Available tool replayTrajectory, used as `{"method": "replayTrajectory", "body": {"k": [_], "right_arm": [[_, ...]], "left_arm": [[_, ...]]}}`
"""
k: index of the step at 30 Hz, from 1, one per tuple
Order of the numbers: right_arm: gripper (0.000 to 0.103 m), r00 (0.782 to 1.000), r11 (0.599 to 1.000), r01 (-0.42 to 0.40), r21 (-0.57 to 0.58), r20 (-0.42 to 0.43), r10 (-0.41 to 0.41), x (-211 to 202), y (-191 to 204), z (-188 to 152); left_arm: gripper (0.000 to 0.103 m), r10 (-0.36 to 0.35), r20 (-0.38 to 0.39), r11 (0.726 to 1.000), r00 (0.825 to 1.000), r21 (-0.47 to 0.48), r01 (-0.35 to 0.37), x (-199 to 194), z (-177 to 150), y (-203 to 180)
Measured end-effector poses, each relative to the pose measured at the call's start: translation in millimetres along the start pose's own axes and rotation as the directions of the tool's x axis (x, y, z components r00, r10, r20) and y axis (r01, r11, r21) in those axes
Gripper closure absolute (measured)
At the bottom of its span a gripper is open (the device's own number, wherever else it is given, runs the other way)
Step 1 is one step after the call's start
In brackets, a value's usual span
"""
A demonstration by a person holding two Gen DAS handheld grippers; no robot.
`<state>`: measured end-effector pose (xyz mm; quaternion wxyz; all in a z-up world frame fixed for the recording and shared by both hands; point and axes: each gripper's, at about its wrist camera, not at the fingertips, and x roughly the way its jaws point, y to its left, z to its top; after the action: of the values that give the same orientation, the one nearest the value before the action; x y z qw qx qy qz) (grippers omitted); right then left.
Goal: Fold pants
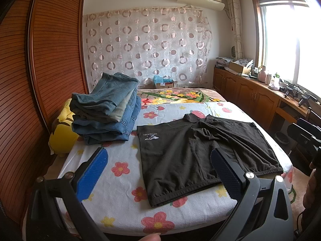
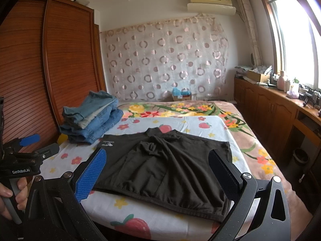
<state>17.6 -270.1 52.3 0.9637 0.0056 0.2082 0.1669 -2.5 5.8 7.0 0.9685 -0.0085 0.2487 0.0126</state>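
Observation:
Dark brown pants (image 1: 192, 152) lie flat on the flowered bed sheet (image 1: 120, 190), waistband at the near edge, a white logo at the far left corner. They also show in the right wrist view (image 2: 164, 166). My left gripper (image 1: 158, 172) is open and empty, held above the near left part of the pants. My right gripper (image 2: 158, 170) is open and empty, held above the waistband. The left gripper's body (image 2: 26, 156) shows at the left of the right wrist view, in a hand.
A stack of folded jeans (image 1: 106, 108) sits at the bed's far left, by a yellow plush toy (image 1: 62, 132). A wooden wardrobe (image 1: 40, 70) stands to the left. Low cabinets (image 1: 250, 94) with clutter run under the window at right. A floral blanket (image 2: 250, 140) covers the far bed.

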Motion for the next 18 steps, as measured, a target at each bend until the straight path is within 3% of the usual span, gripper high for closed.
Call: {"method": "replayTrajectory", "body": {"k": [8, 18], "right_arm": [[0.000, 1.000, 1.000, 0.004, 0.003, -0.014, -0.004, 4, -1, 0], [0.000, 0.998, 1.000, 0.012, 0.005, -0.069, -0.011, 15, -14, -14]], "left_arm": [[0.000, -0.004, -0.015, 1.000, 1.000, 0.002, 0.004, 0, -2, -7], [0.000, -0.031, -0.102, 0.999, 0.994, 0.008, 0.032, 32, -23, -8]]}}
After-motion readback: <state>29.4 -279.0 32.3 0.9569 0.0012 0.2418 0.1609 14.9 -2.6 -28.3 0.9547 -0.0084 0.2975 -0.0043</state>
